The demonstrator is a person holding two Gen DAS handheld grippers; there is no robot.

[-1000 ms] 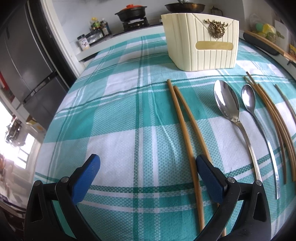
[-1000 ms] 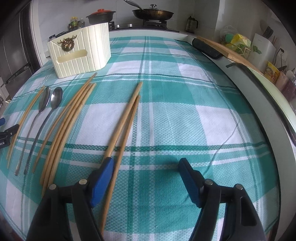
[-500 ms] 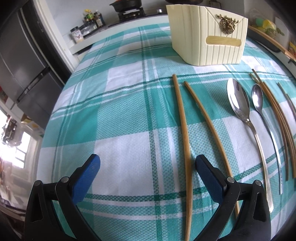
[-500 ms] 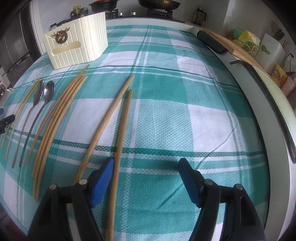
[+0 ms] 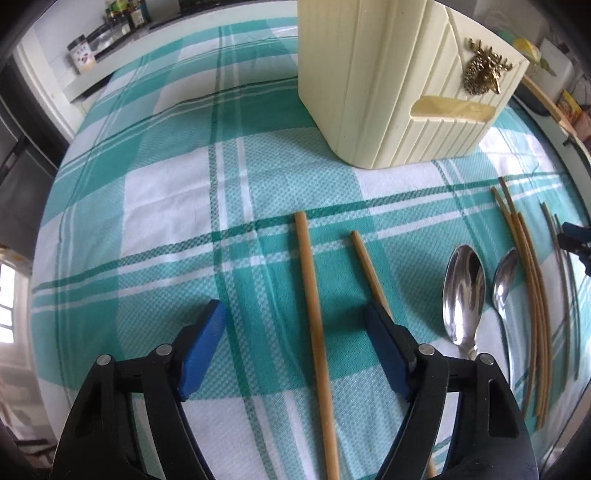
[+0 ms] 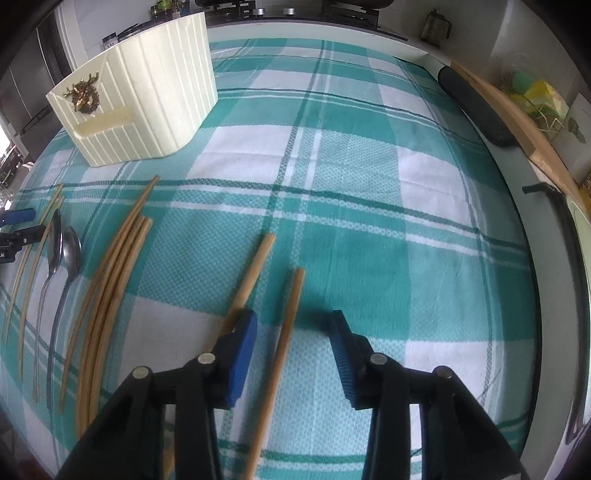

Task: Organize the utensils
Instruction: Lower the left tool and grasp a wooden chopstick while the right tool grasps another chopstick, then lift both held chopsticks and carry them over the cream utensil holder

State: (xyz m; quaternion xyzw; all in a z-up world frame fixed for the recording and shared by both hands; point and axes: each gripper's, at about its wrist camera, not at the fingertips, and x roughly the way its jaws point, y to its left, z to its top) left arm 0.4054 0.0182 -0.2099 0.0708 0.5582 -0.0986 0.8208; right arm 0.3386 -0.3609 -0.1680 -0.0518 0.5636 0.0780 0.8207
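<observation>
A cream ribbed utensil holder [image 5: 399,85] with a gold ornament stands on the teal plaid cloth; it also shows in the right wrist view [image 6: 140,107]. My left gripper [image 5: 295,347] is open, low over the cloth, with one wooden chopstick [image 5: 314,314] between its jaws and another chopstick [image 5: 365,266] running under the right jaw. Two metal spoons [image 5: 463,291] lie to the right. My right gripper [image 6: 291,350] is open, with one chopstick [image 6: 284,332] between its jaws and another chopstick [image 6: 255,269] by the left jaw. A bundle of several chopsticks [image 6: 114,266] lies to its left.
The table's right edge [image 6: 524,206] borders a counter with a dark oblong object [image 6: 476,107] and a wooden board [image 6: 517,125]. A stove and jars [image 5: 122,11] stand behind the table. A fridge stands at the far left.
Both grippers have moved forward and down along the chopsticks, toward the holder. Each now straddles one chopstick of its pair. Both stay open.
</observation>
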